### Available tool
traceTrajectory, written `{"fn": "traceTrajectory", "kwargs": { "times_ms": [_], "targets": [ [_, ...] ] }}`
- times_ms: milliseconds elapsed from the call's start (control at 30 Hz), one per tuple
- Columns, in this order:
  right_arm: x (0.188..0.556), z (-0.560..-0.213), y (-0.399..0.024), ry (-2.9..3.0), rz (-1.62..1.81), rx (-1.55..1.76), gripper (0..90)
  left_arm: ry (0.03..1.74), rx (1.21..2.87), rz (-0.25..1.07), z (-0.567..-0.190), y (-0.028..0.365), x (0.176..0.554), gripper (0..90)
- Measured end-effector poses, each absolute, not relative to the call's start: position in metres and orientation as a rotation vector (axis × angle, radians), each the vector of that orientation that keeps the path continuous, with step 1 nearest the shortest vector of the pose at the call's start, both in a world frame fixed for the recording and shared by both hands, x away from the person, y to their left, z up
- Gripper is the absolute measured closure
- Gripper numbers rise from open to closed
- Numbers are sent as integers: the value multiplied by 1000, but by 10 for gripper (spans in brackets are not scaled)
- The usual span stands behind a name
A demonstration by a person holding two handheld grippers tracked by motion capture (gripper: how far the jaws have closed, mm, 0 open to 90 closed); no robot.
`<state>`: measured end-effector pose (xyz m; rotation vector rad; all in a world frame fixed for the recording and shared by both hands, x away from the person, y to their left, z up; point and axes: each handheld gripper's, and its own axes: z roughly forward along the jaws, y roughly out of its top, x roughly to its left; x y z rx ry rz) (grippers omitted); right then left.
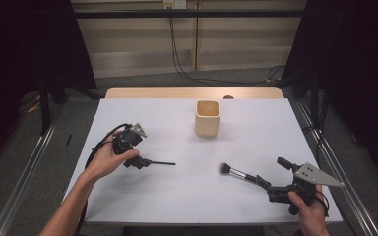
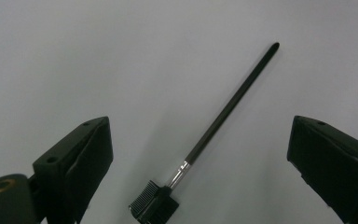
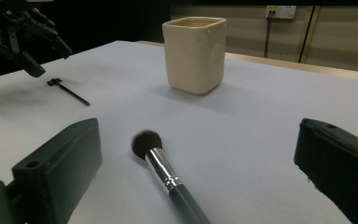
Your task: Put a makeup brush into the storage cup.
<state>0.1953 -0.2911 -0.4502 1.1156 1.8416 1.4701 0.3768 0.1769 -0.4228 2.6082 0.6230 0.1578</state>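
I judge this to be the pick-up step: two brushes lie flat on the white table (image 1: 142,196), a cream cup (image 1: 207,118) stands upright toward twelve o'clock from the table's middle, and I take it both brushes are meant for that cup.

My left gripper (image 1: 139,162) hangs over the thin black brow brush (image 1: 158,162), which lies at about nine o'clock from the table's middle. In the left gripper view the brush's comb head (image 2: 154,205) sits low between my jaws and its stem runs up toward one o'clock. The jaws are spread wide, well apart from the stem on both sides, touching nothing.

My right gripper (image 1: 270,184) is at about four o'clock on the table, aimed at the fat powder brush (image 1: 237,172). In the right gripper view its dark bristles (image 3: 146,142) point toward the cup, and the silver collar and dark handle run back between my jaws. Those jaws are also spread wide, gripping nothing; I cannot tell whether the handle's hidden end brushes against them.

Next, each gripper needs to settle lower so the handle lies squarely between the pads, then close. The thin stem leaves little room for error against the tabletop. After that comes a lift and a carry to the cup's open mouth.
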Motion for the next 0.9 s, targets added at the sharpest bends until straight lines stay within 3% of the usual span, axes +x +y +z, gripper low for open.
{"fn": "traceTrajectory", "kwargs": {
  "times_ms": [333,900],
  "targets": [
    [195,-450,-291,1838,1463,1113,3,553,2728,87,-432,168,381,112],
    [195,-450,-291,1846,1462,1107,3,489,2852,8,-448,160,392,365]
  ]
}}
